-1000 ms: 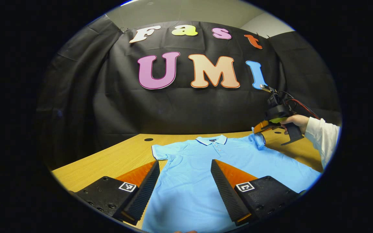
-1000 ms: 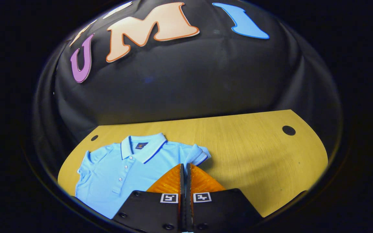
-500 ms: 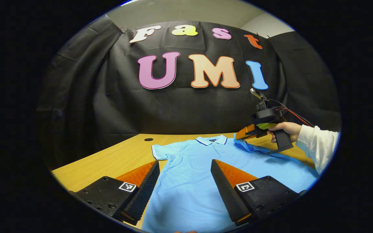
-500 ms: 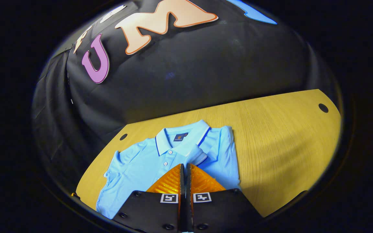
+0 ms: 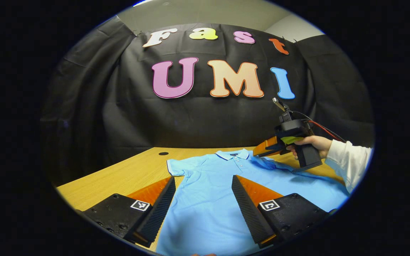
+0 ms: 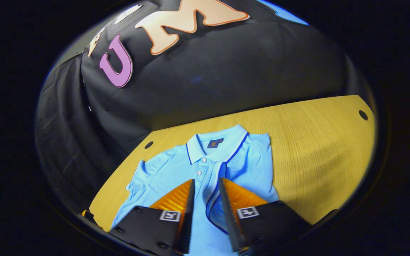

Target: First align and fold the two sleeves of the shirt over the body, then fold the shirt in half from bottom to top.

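Note:
A light blue polo shirt (image 5: 208,202) lies flat, collar (image 6: 215,142) toward the wall, on the wooden table (image 5: 126,174). In the right gripper view its right sleeve is folded inward over the chest. The trimmed cuff (image 6: 215,188) lies between the parted fingers of my right gripper (image 6: 206,181), which is open. In the left gripper view a hand in a white sleeve holds that gripper (image 5: 262,152) just above the shirt's right shoulder. My left gripper (image 5: 203,177) hovers open over the shirt's lower body. The other sleeve (image 5: 174,167) lies spread out flat.
The table (image 6: 315,142) has bare wood to the right of the shirt and a strip behind the collar. Small round holes sit in it near the back edge (image 5: 163,153) (image 6: 363,115). Black cloth closes off the back and sides.
My right gripper carried the right sleeve inward over the shirt's chest, then its fingers parted. The left gripper stayed in place, open.

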{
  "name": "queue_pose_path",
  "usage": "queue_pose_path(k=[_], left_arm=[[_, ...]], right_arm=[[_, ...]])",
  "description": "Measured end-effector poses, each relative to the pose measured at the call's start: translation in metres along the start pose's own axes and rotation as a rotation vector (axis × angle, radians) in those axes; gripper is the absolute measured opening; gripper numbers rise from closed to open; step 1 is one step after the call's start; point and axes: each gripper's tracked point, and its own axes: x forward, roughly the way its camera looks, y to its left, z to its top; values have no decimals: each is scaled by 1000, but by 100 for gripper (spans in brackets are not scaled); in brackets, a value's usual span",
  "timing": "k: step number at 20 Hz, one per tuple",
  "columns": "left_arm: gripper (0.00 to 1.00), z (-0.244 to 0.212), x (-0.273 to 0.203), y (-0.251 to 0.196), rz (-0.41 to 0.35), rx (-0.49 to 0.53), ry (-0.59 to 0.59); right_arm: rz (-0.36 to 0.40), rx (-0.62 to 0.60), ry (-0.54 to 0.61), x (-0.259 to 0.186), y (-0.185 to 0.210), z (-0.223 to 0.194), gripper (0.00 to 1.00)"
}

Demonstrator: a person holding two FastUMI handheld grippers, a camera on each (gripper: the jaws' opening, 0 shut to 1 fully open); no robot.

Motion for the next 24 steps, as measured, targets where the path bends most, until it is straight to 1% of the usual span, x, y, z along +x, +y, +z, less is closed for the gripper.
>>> queue_pose_path(k=[1, 3, 4, 5, 6, 10, 11, 12, 15, 16, 17, 18, 21, 24], left_arm=[[95, 0, 0, 0, 0, 0, 0], [95, 0, 0, 0, -1, -1, -3], [95, 0, 0, 0, -1, -1, -4], [95, 0, 0, 0, -1, -2, -5], [95, 1, 0, 0, 0, -2, -6], [95, 0, 0, -2, -13, 4, -2], [95, -1, -1, -2, -19, 8, -2], [95, -1, -1, -3, -23, 13, 3], [95, -6, -1, 0, -12, 42, 41], [95, -6, 0, 1, -7, 47, 52], [95, -6, 0, 3, -4, 51, 61], [95, -4, 2, 5, -1, 54, 68], [95, 10, 7, 13, -10, 53, 64], [95, 21, 18, 16, -40, 28, 70]], right_arm=[[6, -4, -2, -2, 2, -1, 55], [16, -17, -5, -9, 5, -2, 76], [14, -30, -14, -15, 5, -1, 88], [14, -39, -24, -20, 5, -1, 86], [14, -44, -36, -27, 5, 0, 98], [20, -58, -98, -64, 4, 2, 98], [23, -65, -117, -74, 5, 2, 94], [20, -74, -138, -85, 4, 3, 98], [-13, -129, -209, -119, 1, 1, 98], [-20, -147, -237, -129, 2, 0, 94], [-21, -157, -255, -140, 5, -4, 94], [-15, -161, -264, -150, 9, -9, 98], [1, -179, -275, -177, 16, -29, 98], [-24, -246, -312, -201, 16, -41, 98]])
